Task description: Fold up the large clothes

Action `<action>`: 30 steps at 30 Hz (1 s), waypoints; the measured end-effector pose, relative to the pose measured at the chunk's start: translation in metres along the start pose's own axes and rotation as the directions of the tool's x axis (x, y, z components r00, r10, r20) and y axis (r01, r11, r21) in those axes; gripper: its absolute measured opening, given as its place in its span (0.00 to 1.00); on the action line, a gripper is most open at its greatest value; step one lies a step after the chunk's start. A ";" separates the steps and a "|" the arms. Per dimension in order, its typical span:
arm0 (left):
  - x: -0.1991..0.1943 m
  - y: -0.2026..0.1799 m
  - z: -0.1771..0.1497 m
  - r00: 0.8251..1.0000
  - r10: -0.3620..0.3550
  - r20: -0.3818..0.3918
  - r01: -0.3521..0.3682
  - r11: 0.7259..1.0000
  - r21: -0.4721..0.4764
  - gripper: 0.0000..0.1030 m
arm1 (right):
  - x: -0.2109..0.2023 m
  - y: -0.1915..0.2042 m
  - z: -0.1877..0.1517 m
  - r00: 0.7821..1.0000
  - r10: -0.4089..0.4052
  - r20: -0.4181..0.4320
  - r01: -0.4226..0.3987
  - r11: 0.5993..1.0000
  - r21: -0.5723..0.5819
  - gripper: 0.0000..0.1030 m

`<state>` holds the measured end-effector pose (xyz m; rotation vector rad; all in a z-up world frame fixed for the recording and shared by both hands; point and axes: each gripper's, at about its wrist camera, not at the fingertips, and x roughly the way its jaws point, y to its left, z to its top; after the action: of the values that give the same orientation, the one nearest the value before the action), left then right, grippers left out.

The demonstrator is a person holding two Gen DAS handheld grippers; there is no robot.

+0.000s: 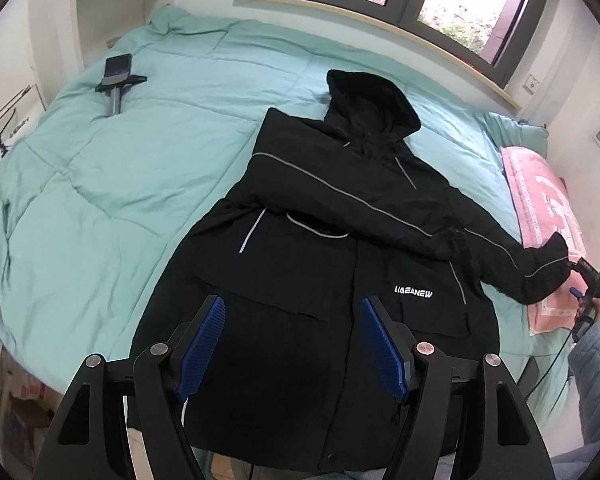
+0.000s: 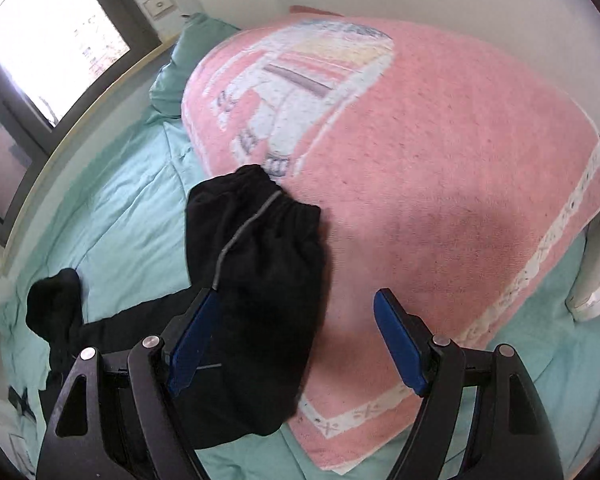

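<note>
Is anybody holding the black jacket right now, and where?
Nothing is held. The left gripper hovers open over the jacket. The right gripper is open too, with the sleeve cuff lying loose between its jaws, against the pink towel.

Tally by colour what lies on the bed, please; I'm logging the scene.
Black: 2, jacket and phone on its stand
Pink: 1, towel
Teal: 1, quilt
Total: 4

Mint quilted bed (image 1: 120, 184) bearing black jacket (image 1: 340, 240), pink towel (image 2: 440, 180), phone stand (image 1: 118, 76).
</note>
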<state>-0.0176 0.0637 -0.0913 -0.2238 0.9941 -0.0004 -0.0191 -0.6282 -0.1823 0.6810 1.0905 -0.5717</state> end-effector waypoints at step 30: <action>0.312 -0.050 0.099 0.938 -0.107 -0.329 0.167 0.973 0.158 0.61 | 0.105 0.385 -0.345 0.867 0.080 -0.492 -0.313 0.855 -0.414 0.78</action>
<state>0.2407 0.0019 -0.2890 -0.1240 1.2913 -0.2634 0.0866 -0.1252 -0.3016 0.4849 1.5150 0.0734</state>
